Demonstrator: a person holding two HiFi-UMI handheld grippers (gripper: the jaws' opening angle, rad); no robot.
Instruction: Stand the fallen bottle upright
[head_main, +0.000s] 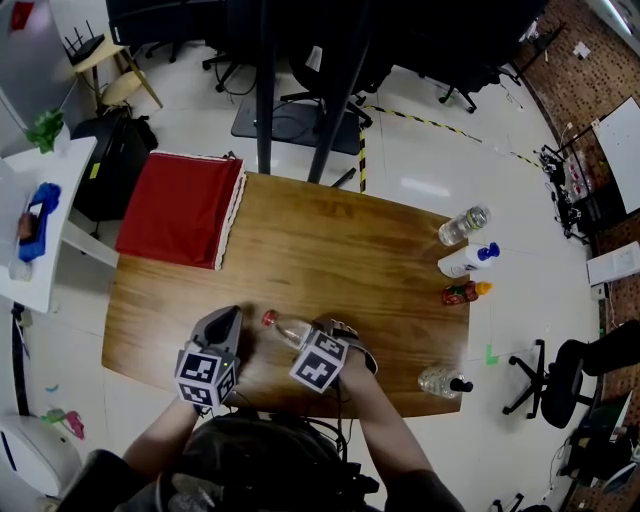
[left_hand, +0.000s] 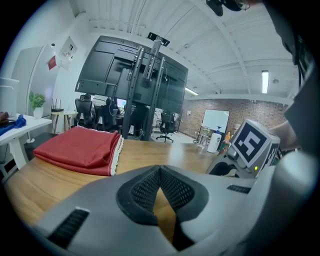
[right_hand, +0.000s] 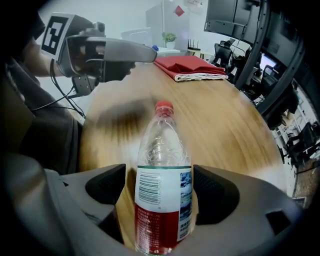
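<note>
The right gripper (right_hand: 160, 192) clamps the water bottle (right_hand: 162, 145) at its label, at lower centre of the head view. The bottle is tilted over the wooden table (head_main: 330, 240) and not yet upright. The left gripper (left_hand: 160, 175) is closed and empty.

The bottle (right_hand: 162, 145) between the right gripper's (right_hand: 160, 192) jaws is clear, glossy plastic, crinkled at the shoulder, with a smooth printed label (right_hand: 165, 210) and a red plastic cap (right_hand: 164, 106). That gripper's shell is matt grey plastic, and its pads (right_hand: 215, 192) are black, dull and finely textured. The left gripper (left_hand: 160, 175) has the same matt grey shell and black pads with a mesh-like grain. Under both lies the table (left_hand: 60, 180), varnished wood with a soft sheen. Ahead of the left gripper, a folded red cloth (left_hand: 80, 147) looks matt, with white edging.
</note>
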